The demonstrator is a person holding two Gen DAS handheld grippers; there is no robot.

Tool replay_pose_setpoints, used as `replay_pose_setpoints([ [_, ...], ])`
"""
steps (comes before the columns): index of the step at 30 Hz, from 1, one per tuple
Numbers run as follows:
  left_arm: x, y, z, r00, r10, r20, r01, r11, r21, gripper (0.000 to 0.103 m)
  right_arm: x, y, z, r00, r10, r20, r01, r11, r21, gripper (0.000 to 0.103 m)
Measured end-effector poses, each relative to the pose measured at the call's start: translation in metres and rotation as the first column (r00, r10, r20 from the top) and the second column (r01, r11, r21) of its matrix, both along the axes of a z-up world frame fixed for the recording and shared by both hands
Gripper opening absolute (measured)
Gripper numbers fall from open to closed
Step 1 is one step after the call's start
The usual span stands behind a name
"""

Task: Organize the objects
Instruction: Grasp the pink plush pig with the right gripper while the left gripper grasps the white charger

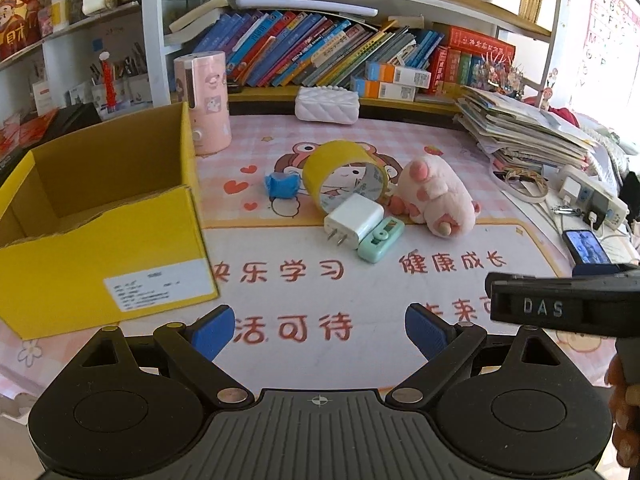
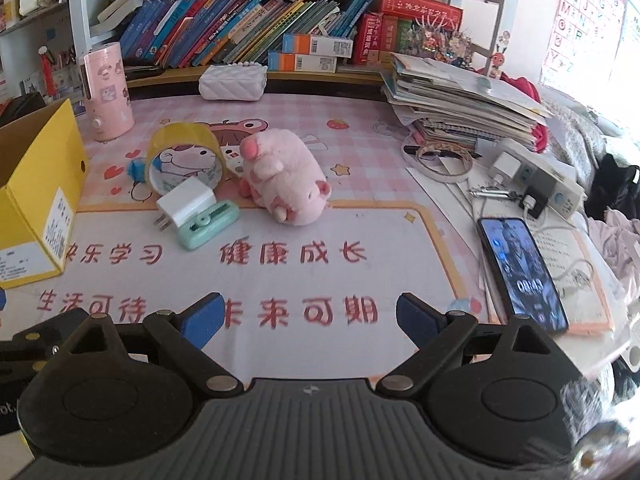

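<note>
On the pink desk mat (image 1: 400, 152) lies a small cluster: a yellow tape roll (image 1: 340, 168) (image 2: 180, 152) on its side, a white charger plug (image 1: 354, 220) (image 2: 186, 202), a mint green device (image 1: 380, 242) (image 2: 208, 224), a pink plush toy (image 1: 434, 194) (image 2: 284, 170) and a small blue object (image 1: 282, 184) (image 2: 136, 168). An open yellow cardboard box (image 1: 100, 220) (image 2: 36, 200) with nothing inside stands at the left. My left gripper (image 1: 320, 332) is open, short of the cluster. My right gripper (image 2: 310, 318) is open too, with only mat between its fingers.
A pink cylinder (image 1: 204, 104) and a white quilted pouch (image 1: 327, 105) stand at the back below a bookshelf (image 1: 320, 44). At the right lie a paper stack (image 2: 460, 100), a tape ring (image 2: 442, 164), a power strip (image 2: 540, 176) and a phone (image 2: 520, 272). The right gripper's body (image 1: 560, 304) shows at the right of the left wrist view.
</note>
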State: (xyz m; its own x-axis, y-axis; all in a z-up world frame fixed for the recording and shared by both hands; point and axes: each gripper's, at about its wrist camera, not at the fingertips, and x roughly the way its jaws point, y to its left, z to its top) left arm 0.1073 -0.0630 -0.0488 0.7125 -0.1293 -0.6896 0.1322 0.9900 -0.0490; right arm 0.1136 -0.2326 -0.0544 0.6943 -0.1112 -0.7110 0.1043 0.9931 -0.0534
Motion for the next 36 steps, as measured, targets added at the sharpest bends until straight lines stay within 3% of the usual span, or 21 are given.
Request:
replay_pose_setpoints([
  [13, 0.044, -0.023, -0.009, 0.997, 0.079, -0.024, -0.078, 0.997, 0.003, 0.092, 0.085, -0.023, -0.007, 0.982, 0.19, 0.004, -0.19, 0.981, 0.031, 0.093],
  [26, 0.079, -0.041, -0.016, 0.994, 0.105, -0.045, -0.103, 0.994, 0.036, 0.089, 0.163, -0.016, -0.034, 0.948, 0.317, -0.018, -0.318, 0.947, -0.04, 0.091],
  [29, 0.086, -0.042, -0.018, 0.991, 0.119, -0.054, -0.117, 0.993, 0.026, 0.089, 0.172, -0.016, -0.038, 0.945, 0.327, -0.017, -0.328, 0.944, -0.042, 0.086],
  [31, 0.092, -0.043, -0.02, 0.99, 0.128, -0.064, -0.127, 0.992, 0.016, 0.089, 0.175, -0.018, -0.039, 0.938, 0.346, -0.016, -0.347, 0.938, -0.018, 0.064],
  [36, 0.112, -0.047, -0.024, 0.987, 0.148, -0.059, -0.149, 0.989, -0.006, 0.09, 0.17, -0.035, -0.025, 0.946, 0.323, 0.025, -0.324, 0.945, 0.055, 0.058],
])
